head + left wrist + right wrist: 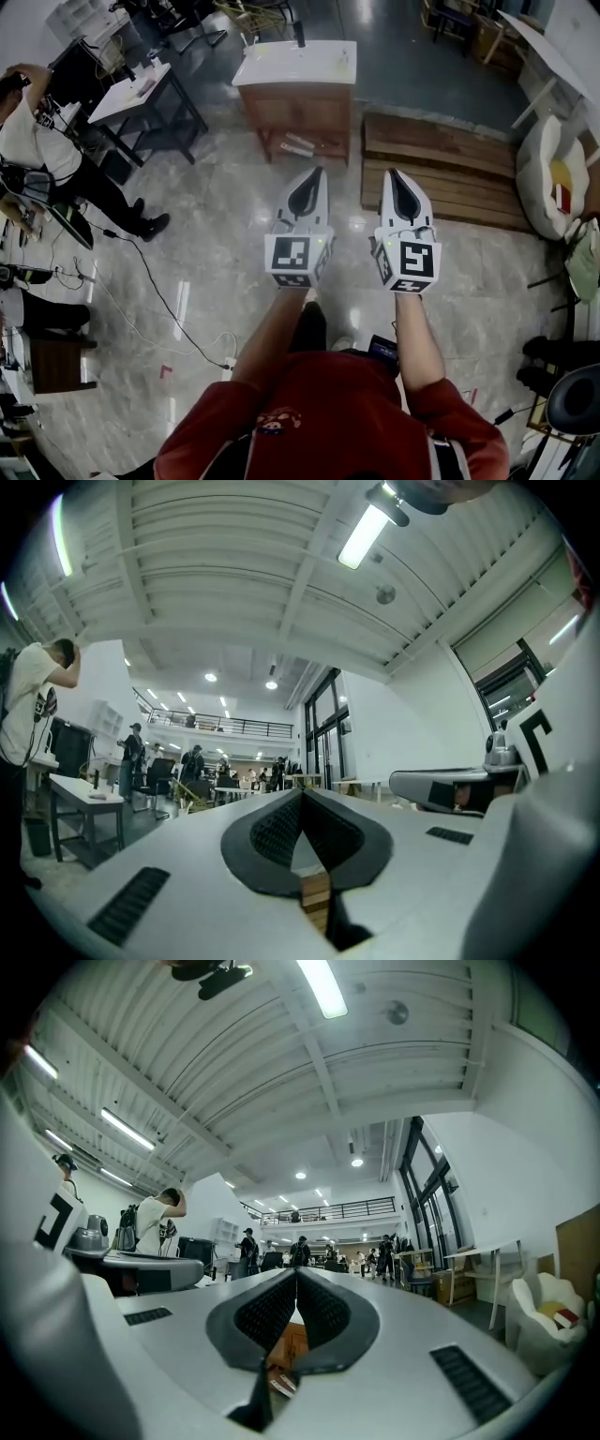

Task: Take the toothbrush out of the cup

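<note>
- Left gripper (315,174): fingers (272,832) pressed together, nothing between them. Its own view shows only a sliver of wood through the gap behind the tips.
- Right gripper (392,172): fingers also together, holding nothing.
- Both are held side by side at chest level, near each other but not touching, pointing to 12 o'clock and roughly level. This reads as a carry pose, not a reach.
- The target is likely the wooden stand with the white tabletop (300,67), at 12 o'clock from the grippers and well apart from them across open floor (216,272).
- Toothbrush and cup: not identifiable in any view. A few small items sit on that tabletop, including a dark upright piece (299,37) at its far edge. They are too small to say which, if any, is the cup.
- Judgement: the task has not started. The person is too far from the tabletop for a grasp, which fits the empty, shut fingers.
- Next need: close in on the tabletop. One gripper's fingers must part for the brush handle, and the other probably steadies the cup.
- Surroundings: a wooden pallet (441,178) lies on the floor at 1 o'clock, a white beanbag (548,173) at 3 o'clock and a bystander (37,141) at 10 o'clock. The pallet edge just beside the stand is a possible trip point.
</note>
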A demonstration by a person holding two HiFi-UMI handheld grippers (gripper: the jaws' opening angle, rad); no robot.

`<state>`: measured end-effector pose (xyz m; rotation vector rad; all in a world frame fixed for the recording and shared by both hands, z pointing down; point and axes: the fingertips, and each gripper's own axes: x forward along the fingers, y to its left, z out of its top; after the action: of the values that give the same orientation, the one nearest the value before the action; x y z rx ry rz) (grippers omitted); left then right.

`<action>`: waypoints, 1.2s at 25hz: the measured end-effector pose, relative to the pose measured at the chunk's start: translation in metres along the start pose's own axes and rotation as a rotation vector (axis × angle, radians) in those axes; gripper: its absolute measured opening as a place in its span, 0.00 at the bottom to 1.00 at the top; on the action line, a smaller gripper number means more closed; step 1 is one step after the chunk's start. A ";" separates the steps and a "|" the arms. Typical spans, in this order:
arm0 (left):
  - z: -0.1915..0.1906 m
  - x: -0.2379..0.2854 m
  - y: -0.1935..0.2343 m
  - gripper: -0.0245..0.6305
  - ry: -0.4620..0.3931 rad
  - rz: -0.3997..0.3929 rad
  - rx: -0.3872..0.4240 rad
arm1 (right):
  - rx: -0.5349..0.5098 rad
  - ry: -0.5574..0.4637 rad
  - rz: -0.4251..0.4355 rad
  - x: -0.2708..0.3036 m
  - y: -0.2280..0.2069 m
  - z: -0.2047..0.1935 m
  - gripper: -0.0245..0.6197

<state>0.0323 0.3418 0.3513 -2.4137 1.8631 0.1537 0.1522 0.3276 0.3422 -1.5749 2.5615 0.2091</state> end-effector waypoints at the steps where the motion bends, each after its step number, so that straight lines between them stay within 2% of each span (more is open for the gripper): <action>1: -0.001 0.005 0.004 0.08 -0.003 0.000 -0.003 | -0.004 0.001 0.002 0.006 0.000 -0.002 0.08; 9: -0.005 0.060 0.051 0.08 -0.032 -0.012 -0.018 | -0.043 0.005 0.007 0.077 0.005 -0.012 0.08; 24: -0.008 0.155 0.147 0.08 -0.053 -0.079 -0.058 | -0.085 0.010 -0.060 0.212 0.019 -0.021 0.08; 30: -0.013 0.188 0.165 0.08 -0.063 -0.108 -0.063 | -0.095 0.008 -0.095 0.243 0.009 -0.029 0.08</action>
<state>-0.0798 0.1184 0.3378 -2.5121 1.7226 0.2805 0.0338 0.1136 0.3269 -1.7290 2.5091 0.3195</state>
